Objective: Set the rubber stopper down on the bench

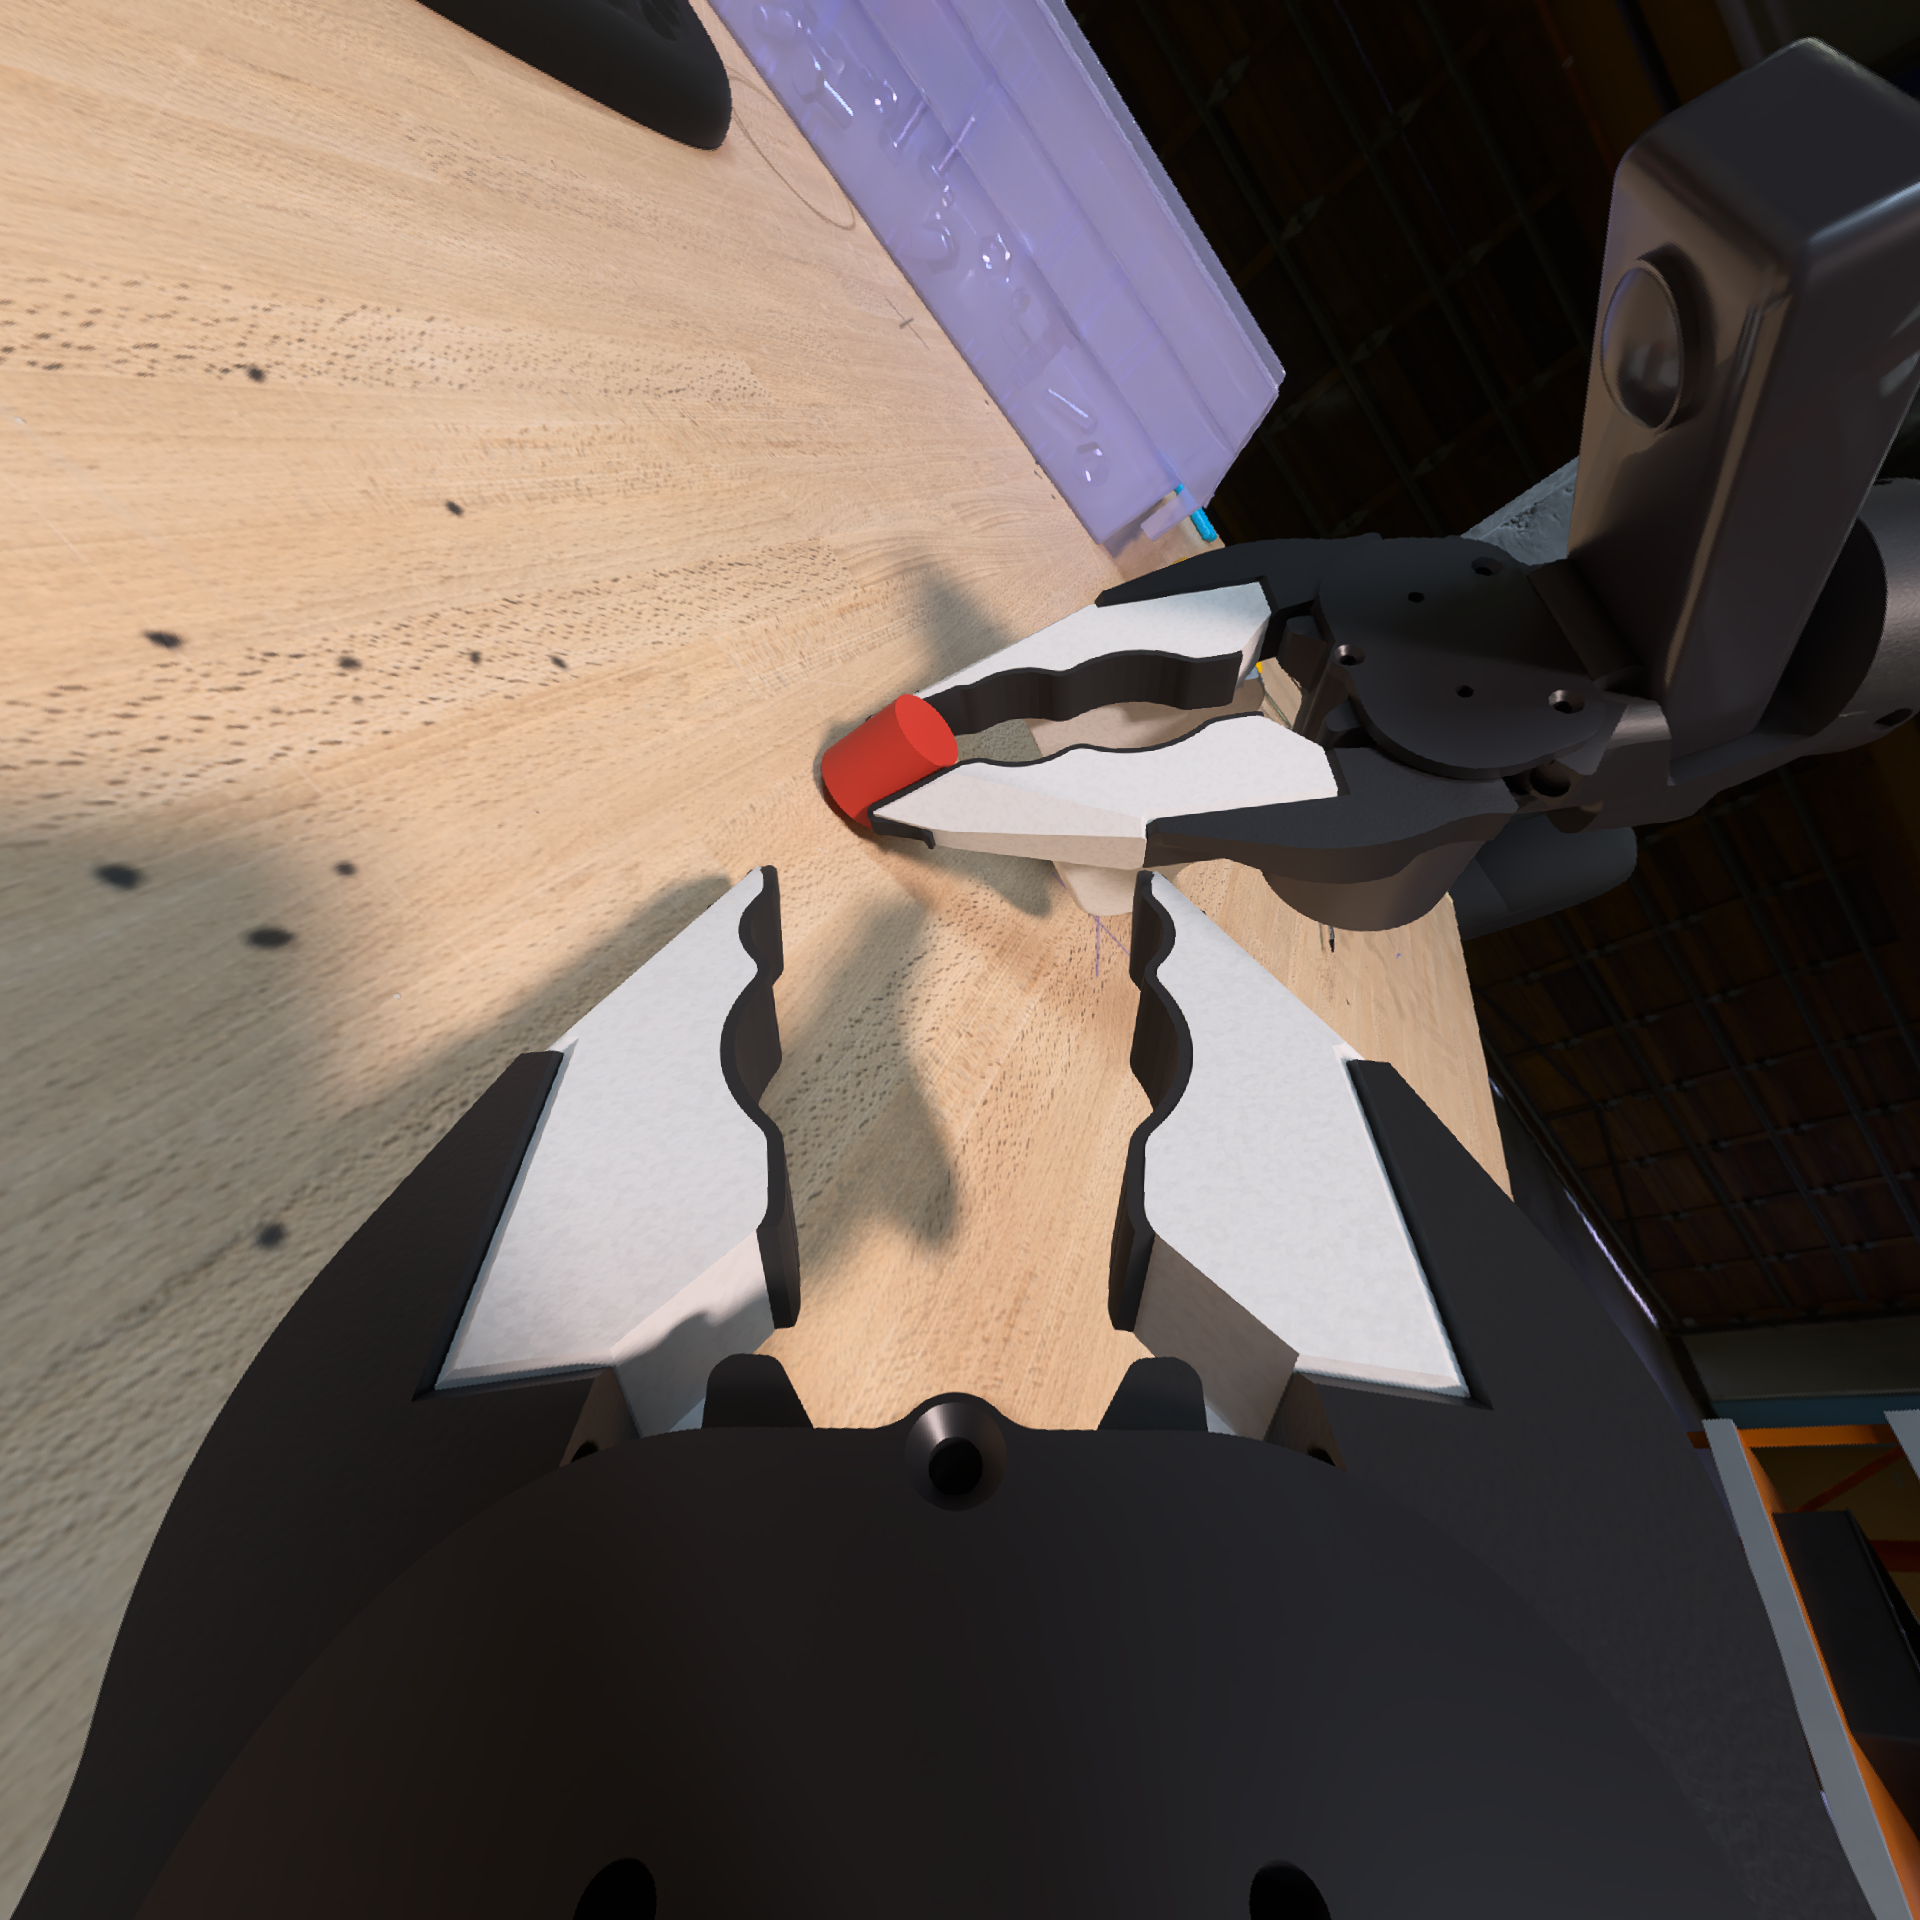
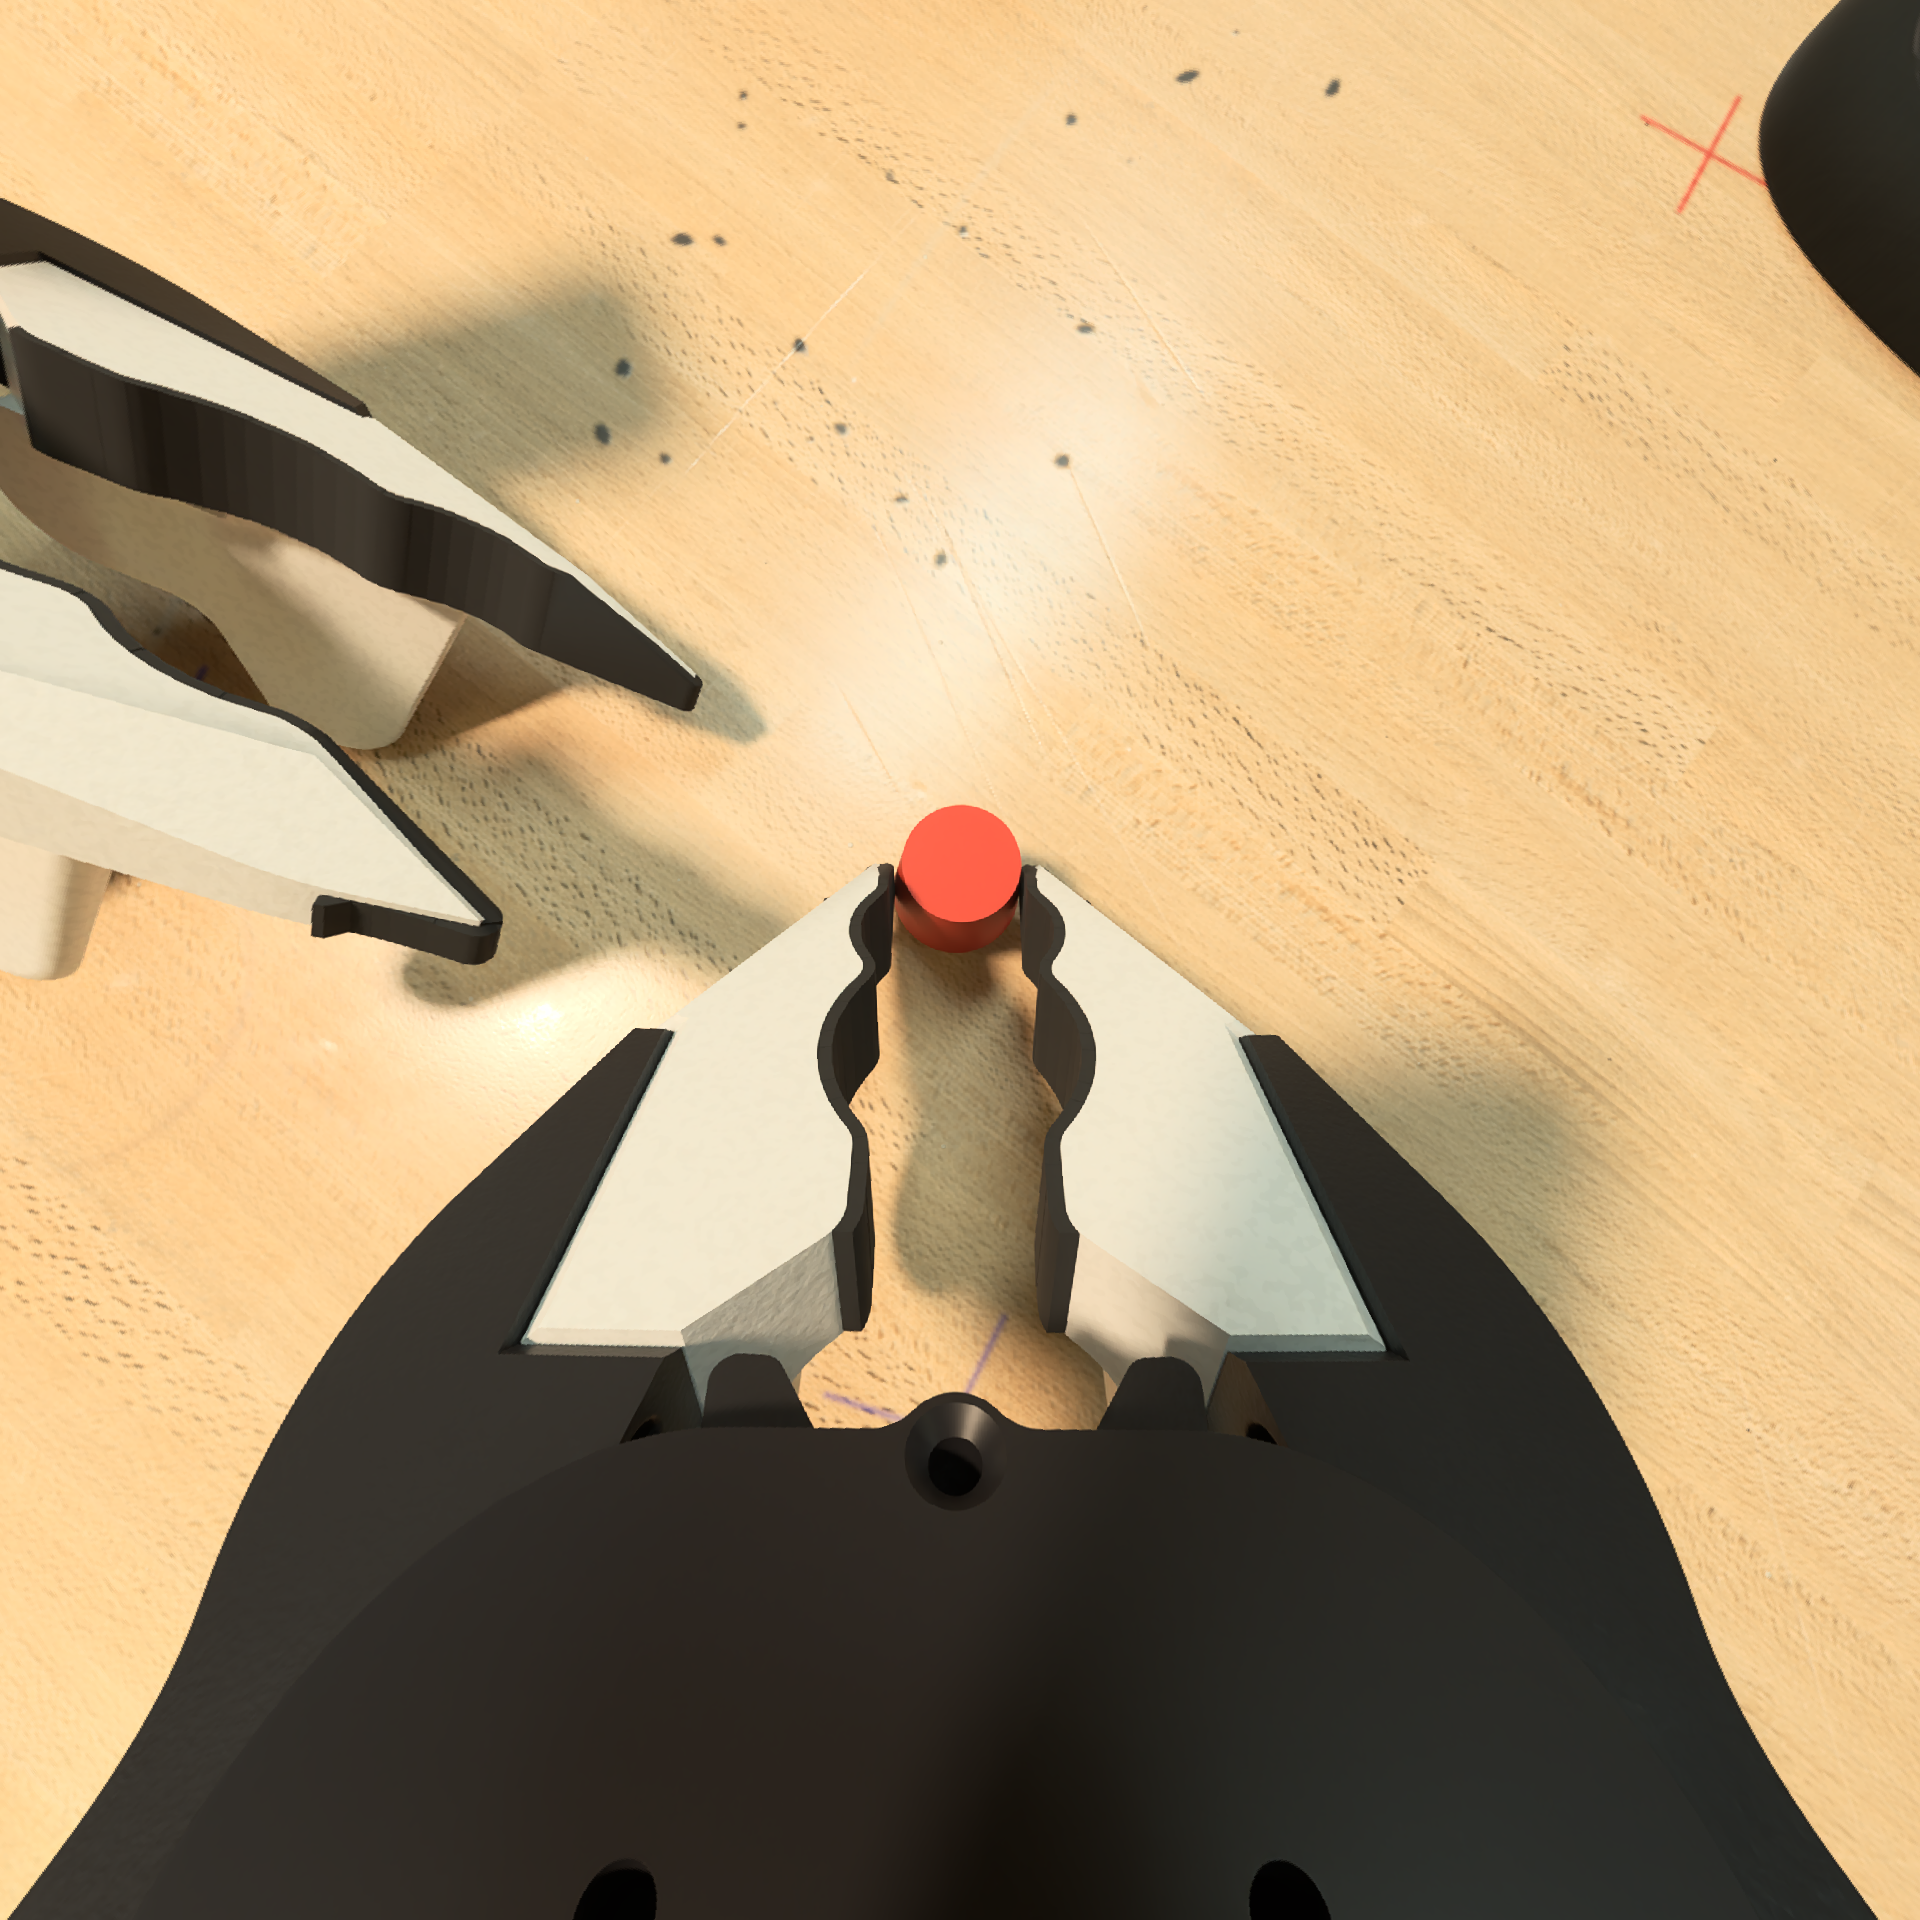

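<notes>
Closest to you in the right wrist view is your right gripper (image 2: 957, 883), black body filling the bottom of the frame, white fingers reaching forward. The jaws are pinched in on the rubber stopper (image 2: 958, 871), right at the very tips: it's not seated back in the wavy part of the pads, it's caught between the last bit of each fingertip. The stopper is a small red cylinder and you're looking at its flat round end. Whether its bottom is already touching the wooden bench (image 2: 1351, 623) I honestly can't tell from here; it sits low over the wood with shadow right under it.

From the left wrist view, your left gripper (image 1: 954, 888) is spread wide with nothing between the fingers, just bare bench (image 1: 416, 520) in the gap. The stopper (image 1: 886, 761) lies just beyond its tips and a touch to the left, sticking out past the ends of the right gripper (image 1: 914, 774), which comes in from the right side.

In the right view, the left gripper (image 2: 597, 805) shows at the left edge, near the stopper but apart from it.

Further out: a pale purple plastic tray (image 1: 1018, 260) along the far right bench edge, a black rounded object (image 1: 623, 62) at the far side, and a red cross mark (image 2: 1709, 154) on the wood off to the far right.
</notes>
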Controlling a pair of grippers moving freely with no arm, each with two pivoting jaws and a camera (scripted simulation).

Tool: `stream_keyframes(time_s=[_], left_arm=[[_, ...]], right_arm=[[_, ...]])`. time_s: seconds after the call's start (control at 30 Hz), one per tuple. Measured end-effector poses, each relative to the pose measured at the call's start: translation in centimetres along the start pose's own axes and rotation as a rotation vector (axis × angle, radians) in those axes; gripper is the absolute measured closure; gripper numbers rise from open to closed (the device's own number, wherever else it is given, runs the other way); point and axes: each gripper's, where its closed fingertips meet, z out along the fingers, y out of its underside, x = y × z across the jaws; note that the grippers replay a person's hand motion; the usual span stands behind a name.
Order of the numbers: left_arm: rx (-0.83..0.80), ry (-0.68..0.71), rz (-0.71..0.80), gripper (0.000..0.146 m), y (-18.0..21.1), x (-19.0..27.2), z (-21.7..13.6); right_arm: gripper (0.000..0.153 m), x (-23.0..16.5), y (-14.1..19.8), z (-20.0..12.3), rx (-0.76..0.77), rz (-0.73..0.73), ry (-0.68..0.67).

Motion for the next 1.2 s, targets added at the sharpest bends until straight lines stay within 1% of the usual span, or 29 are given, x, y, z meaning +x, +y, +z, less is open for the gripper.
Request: stream_keyframes(time_s=[0.27,0.53,0.8,1.2], left_arm=[[-0.008,-0.013,0.02,0.078,0.1,0.01,0.09],[-0.008,-0.013,0.016,0.079,0.09,0.0,0.11],[-0.008,-0.009,0.008,0.08,0.1,0.02,0.1],[-0.014,-0.006,0.001,0.083,0.19,0.05,0.13]], right_arm=[[0.129,0.11,-0.07,0.07,-0.011,0.048,0.011],[0.129,0.11,0.12,0.0,-0.089,0.065,0.028],[0.129,-0.03,0.07,0.09,-0.134,0.083,0.046],[0.129,-0.42,0.08,0.05,-0.176,0.157,0.019]])
